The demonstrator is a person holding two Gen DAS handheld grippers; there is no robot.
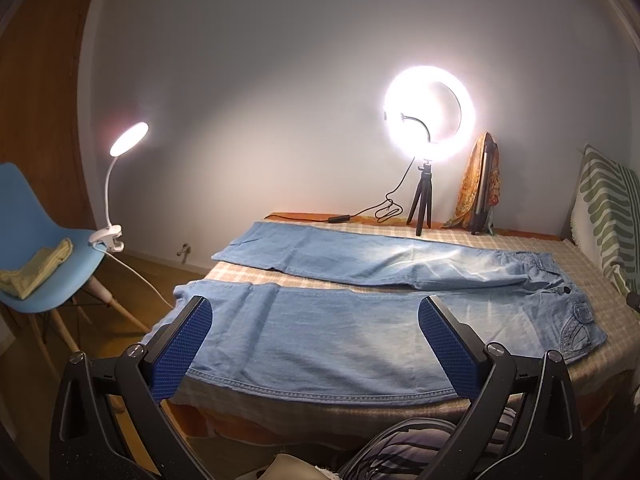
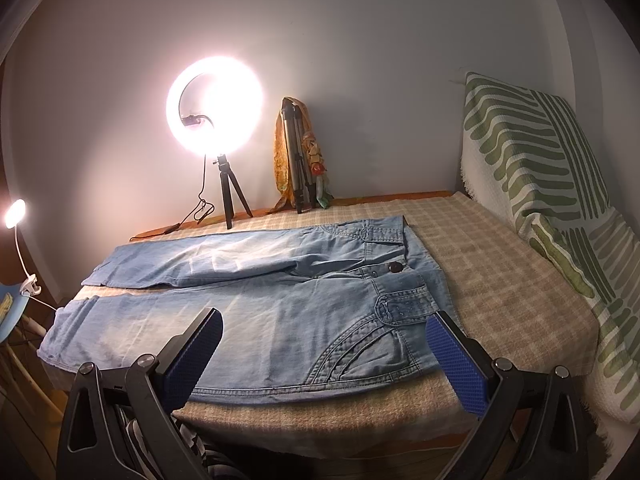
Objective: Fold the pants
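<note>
While the pants (image 1: 320, 336) lie flat and unfolded on the checked bed cover (image 2: 500, 280), legs toward the left and waistband toward the right, both grippers hover above the near edge. At the left, the left gripper (image 1: 316, 312) stands wide open over the near leg, holding nothing. At the right, the right gripper (image 2: 324, 320) stands wide open over the hip pocket (image 2: 368, 352), holding nothing. 1 ring light (image 2: 214, 106) stands behind.

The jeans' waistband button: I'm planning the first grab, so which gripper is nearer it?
Right. The right gripper hovers open by the hip pocket below the button; the left gripper hovers open over the lower leg.
</note>
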